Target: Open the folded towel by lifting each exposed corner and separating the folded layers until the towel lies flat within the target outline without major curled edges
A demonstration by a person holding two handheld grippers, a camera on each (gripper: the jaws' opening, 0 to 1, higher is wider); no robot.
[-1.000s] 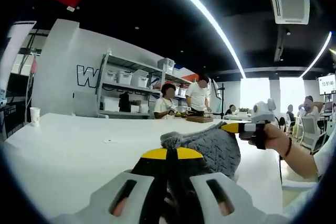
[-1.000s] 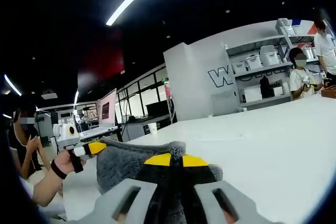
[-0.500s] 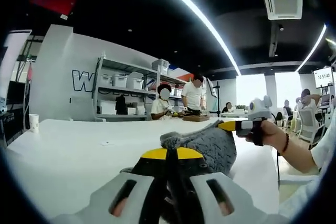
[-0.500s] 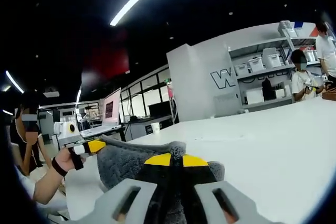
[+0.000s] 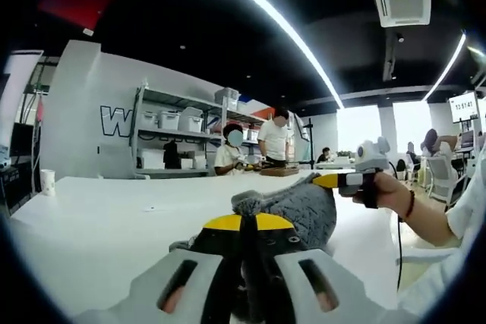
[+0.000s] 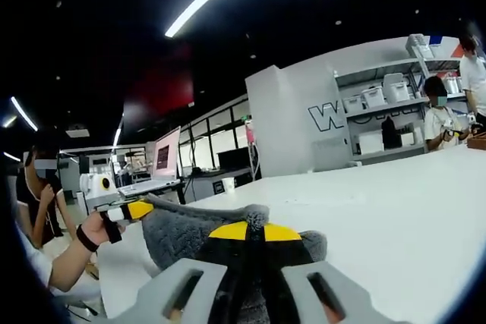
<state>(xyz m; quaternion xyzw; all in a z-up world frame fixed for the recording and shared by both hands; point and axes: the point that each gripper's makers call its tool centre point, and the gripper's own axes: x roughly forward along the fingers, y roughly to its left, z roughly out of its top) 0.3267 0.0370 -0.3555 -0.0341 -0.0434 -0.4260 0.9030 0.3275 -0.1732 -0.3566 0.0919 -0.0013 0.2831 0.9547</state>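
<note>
In the left gripper view, the left gripper (image 5: 244,225) has its yellow-tipped jaws pressed together on a corner of the grey towel (image 5: 304,210), held up above the white table (image 5: 99,218). The right gripper (image 5: 334,181) pinches the towel's far corner at the right, a hand (image 5: 383,191) behind it.

In the right gripper view, the right gripper (image 6: 254,233) clamps the towel (image 6: 186,225), which stretches left to the left gripper (image 6: 137,209). Shelves (image 6: 383,115) stand behind the table (image 6: 395,202).
</note>
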